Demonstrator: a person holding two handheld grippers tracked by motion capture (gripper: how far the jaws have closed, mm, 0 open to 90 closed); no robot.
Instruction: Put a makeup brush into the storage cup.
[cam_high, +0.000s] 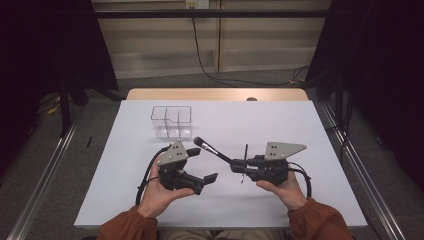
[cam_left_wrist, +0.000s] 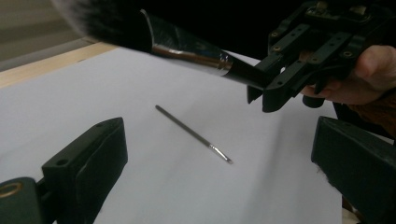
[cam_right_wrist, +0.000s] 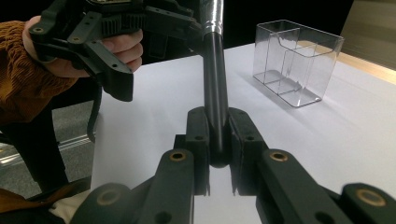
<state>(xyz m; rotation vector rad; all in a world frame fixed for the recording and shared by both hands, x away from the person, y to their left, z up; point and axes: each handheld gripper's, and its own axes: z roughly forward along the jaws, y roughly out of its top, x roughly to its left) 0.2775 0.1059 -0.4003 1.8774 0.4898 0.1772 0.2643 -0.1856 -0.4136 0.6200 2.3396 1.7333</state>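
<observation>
Right gripper (cam_high: 235, 165): it is closed tight on the dark handle of a big makeup brush (cam_high: 212, 148), which sits right between its two jaws in the right gripper view
Big makeup brush: it is up in the air above the white table (cam_high: 320, 150), with its fluffy black head pointing toward the left gripper and the clear box
Brush parts: a soft dark head, a shiny silver collar and a black handle show in the left gripper view (cam_left_wrist: 187, 46)
Left gripper (cam_high: 205, 167): its jaws are wide apart with nothing in them, and it waits near the brush head
Thin brush (cam_high: 245, 162): a skinny little brush lies flat on the table just below the right gripper; in the left gripper view (cam_left_wrist: 194, 134) it rests alone on the white top
Clear box (cam_high: 172, 121): a see-through holder with small rooms inside stands at the far side of the table, well apart from both grippers, and it looks empty
Step now: I think the big brush is lifted and on its way, either to the box or to the other gripper
Next move: the brush needs to go over to the box, tip upright, and slide down into one room, or the left gripper needs to close on it first
Watch out: the thin brush has not been picked up yet
</observation>
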